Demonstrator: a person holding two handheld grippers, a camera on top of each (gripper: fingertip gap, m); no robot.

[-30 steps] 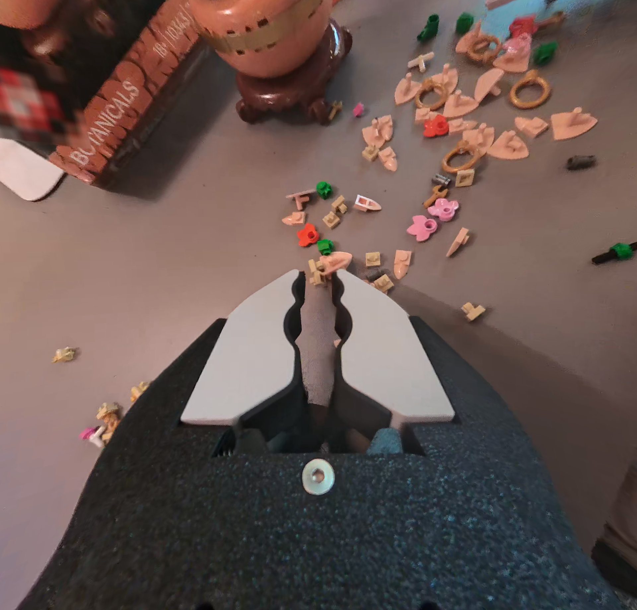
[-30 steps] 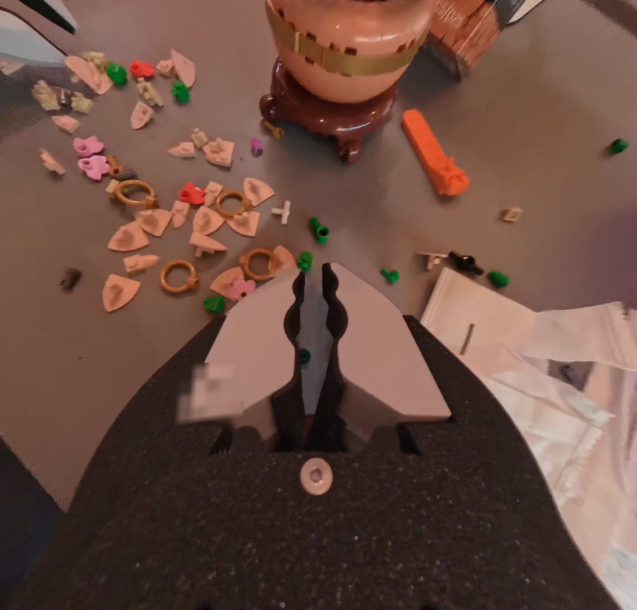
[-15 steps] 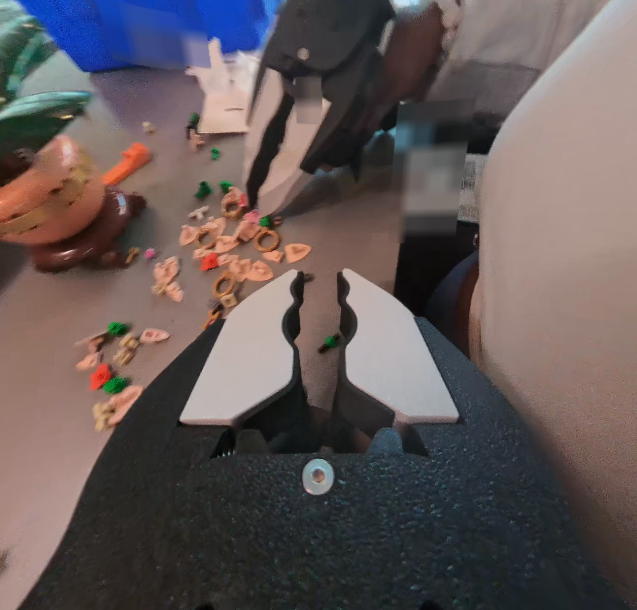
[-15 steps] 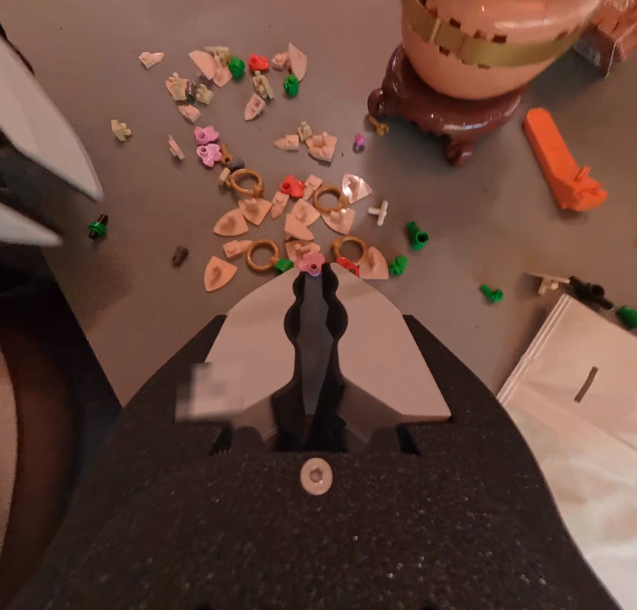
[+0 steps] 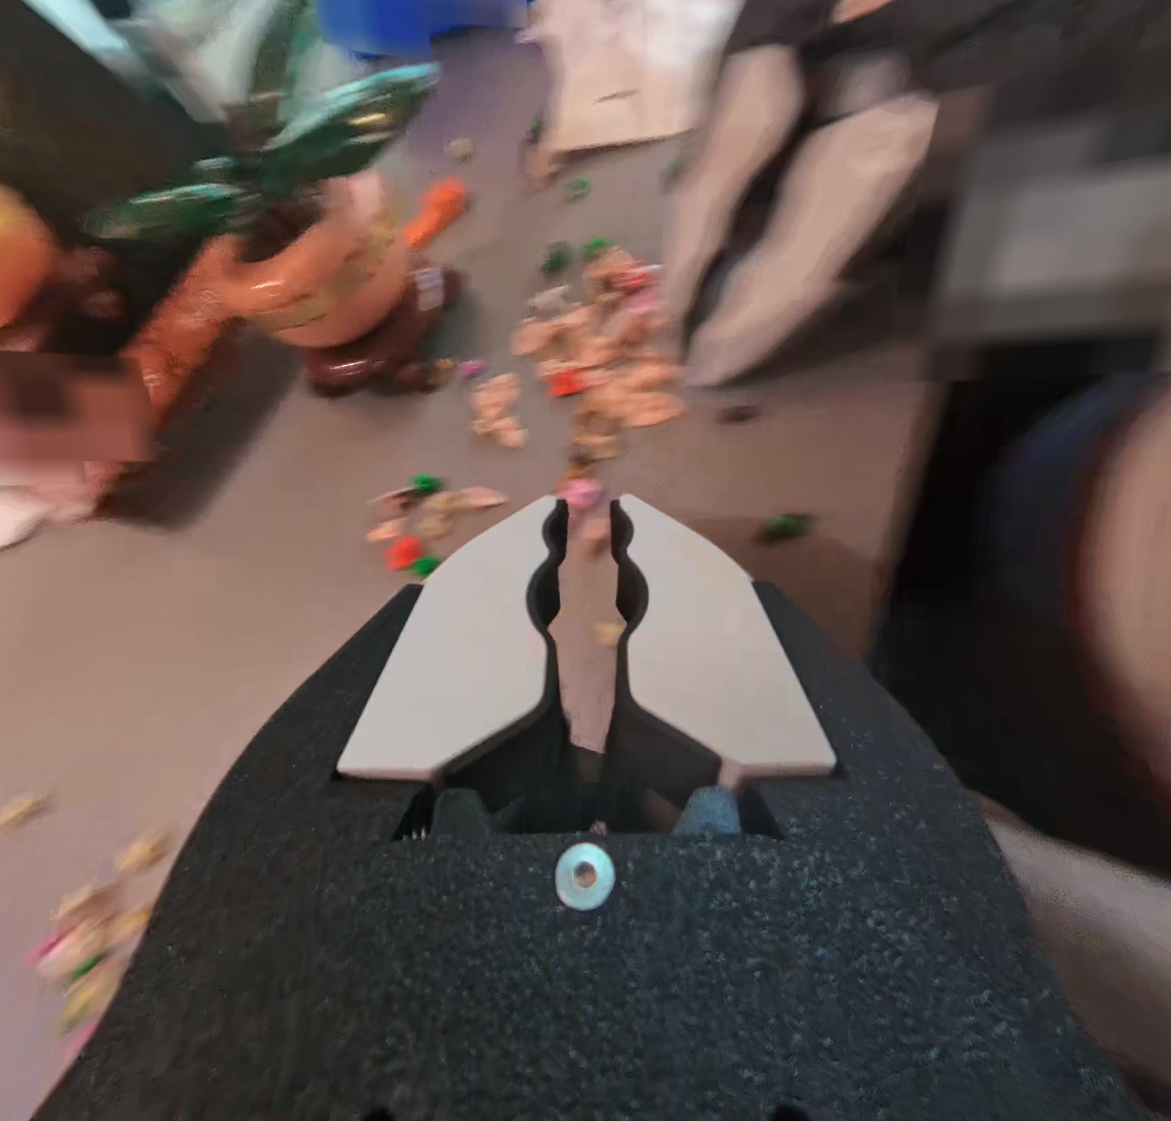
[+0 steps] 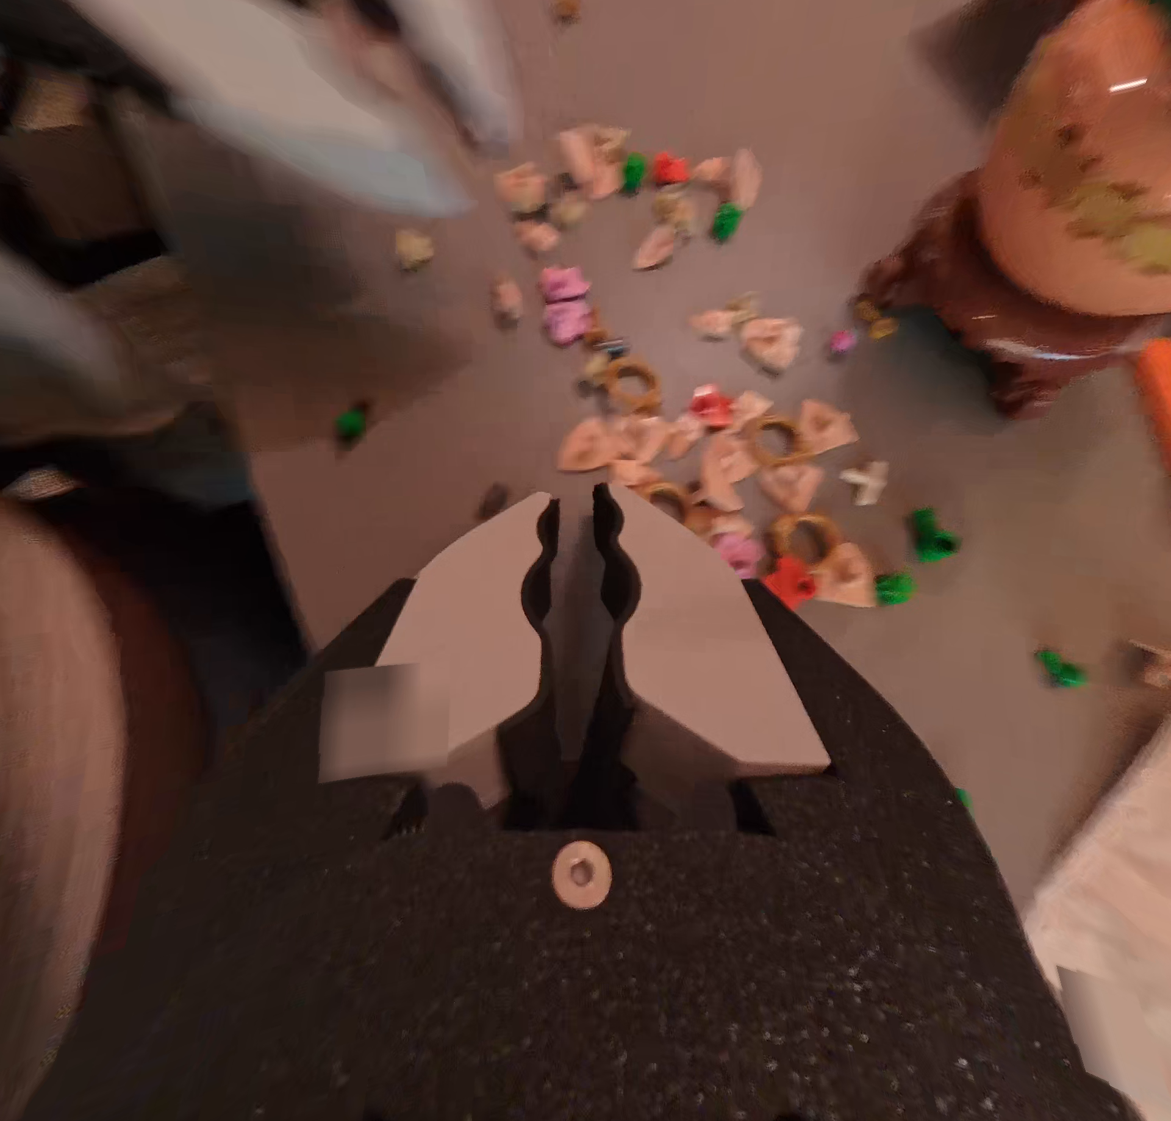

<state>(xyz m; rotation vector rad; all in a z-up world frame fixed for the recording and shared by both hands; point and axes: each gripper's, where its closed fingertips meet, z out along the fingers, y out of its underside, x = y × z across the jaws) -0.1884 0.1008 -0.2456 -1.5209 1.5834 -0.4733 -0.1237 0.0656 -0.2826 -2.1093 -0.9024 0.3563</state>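
Grey tabletop (image 5: 158, 615) fills both blurred wrist views, strewn with small plastic building-brick pieces. In the left wrist view, the left gripper (image 5: 584, 504), with pale grey fingers (image 5: 469, 660) on a black textured body, points across the table with a narrow gap between its fingertips. A small pink flower-shaped piece (image 5: 583, 493) sits right at the tips, but motion blur makes it impossible to tell whether the fingers pinch it or it lies on the table just beyond them. Near the left fingertip lie a red piece (image 5: 404, 551) and small green pieces (image 5: 423, 483) among tan ones. Farther off stands a glossy peach-coloured brick-built pot (image 5: 329, 292) on a dark brown base, with green leaves above it, and an orange tool-like piece (image 5: 440, 210) beyond it. The other gripper appears at the upper right, blurred, above a cluster of tan petal-shaped pieces (image 5: 602, 355).

In the right wrist view, the right gripper (image 6: 576, 502) has its fingers (image 6: 697, 660) slightly parted, with bare table showing in the gap and nothing between them. Just right of its tips lie gold rings (image 6: 801, 536), a pink flower piece (image 6: 738, 549), a red piece (image 6: 789, 580) and tan petals (image 6: 586, 450). The pot (image 6: 1077, 203) stands at the upper right. A white sheet (image 6: 1115, 869) lies at the lower right.
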